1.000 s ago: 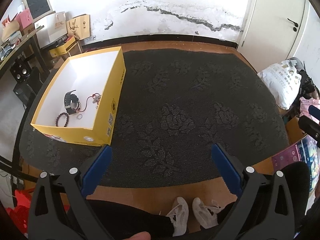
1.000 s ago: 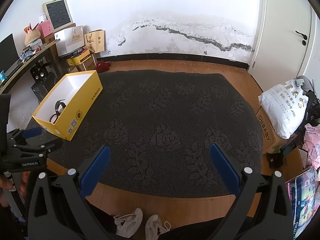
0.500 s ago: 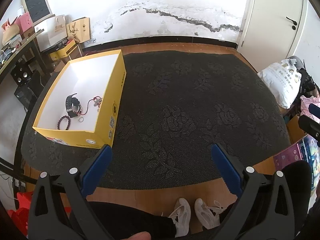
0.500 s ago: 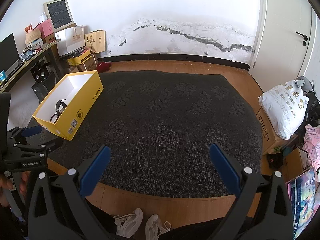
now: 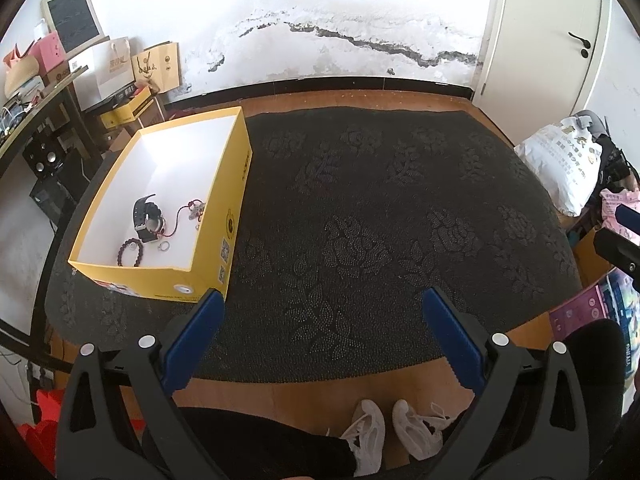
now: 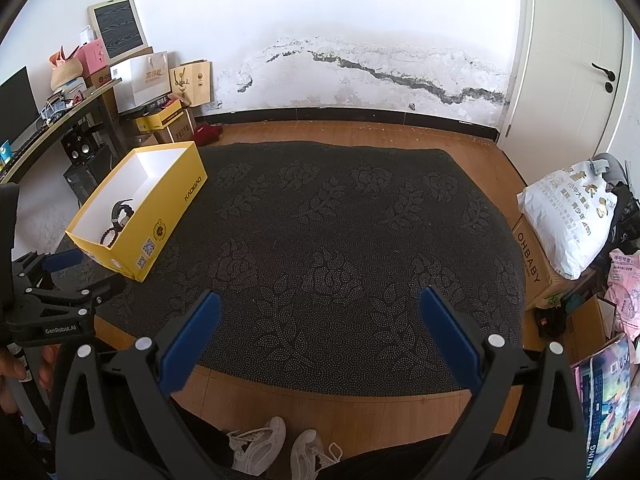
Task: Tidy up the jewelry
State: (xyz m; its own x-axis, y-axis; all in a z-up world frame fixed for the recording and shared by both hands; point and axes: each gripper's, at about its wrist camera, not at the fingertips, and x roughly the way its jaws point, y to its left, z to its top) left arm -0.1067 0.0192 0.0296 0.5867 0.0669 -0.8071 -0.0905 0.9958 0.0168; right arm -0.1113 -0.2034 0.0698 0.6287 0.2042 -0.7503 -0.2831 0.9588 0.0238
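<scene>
A yellow box (image 5: 236, 200) with a white inside stands on the left of the dark table cloth; it also shows in the right wrist view (image 6: 176, 208). In it lie a black watch (image 5: 146, 214), a red string bracelet (image 5: 188, 214), a dark bead bracelet (image 5: 131, 249) and a small ring (image 5: 164, 245). My left gripper (image 5: 320, 312) is open and empty, held above the table's near edge, right of the box. My right gripper (image 6: 318, 312) is open and empty over the cloth's near edge. The left gripper shows at the left of the right wrist view (image 6: 60, 276).
A dark patterned cloth (image 5: 380, 220) covers the table. A white sack (image 6: 568, 216) on a cardboard box stands at the right. A desk with bags and boxes (image 6: 120, 80) lines the left wall. The person's white shoes (image 5: 384, 432) show below the table edge.
The left gripper has drawn back and tilted slightly, so the box sits a little farther right and lower in its view. The right gripper has hardly moved. Both stay open.
</scene>
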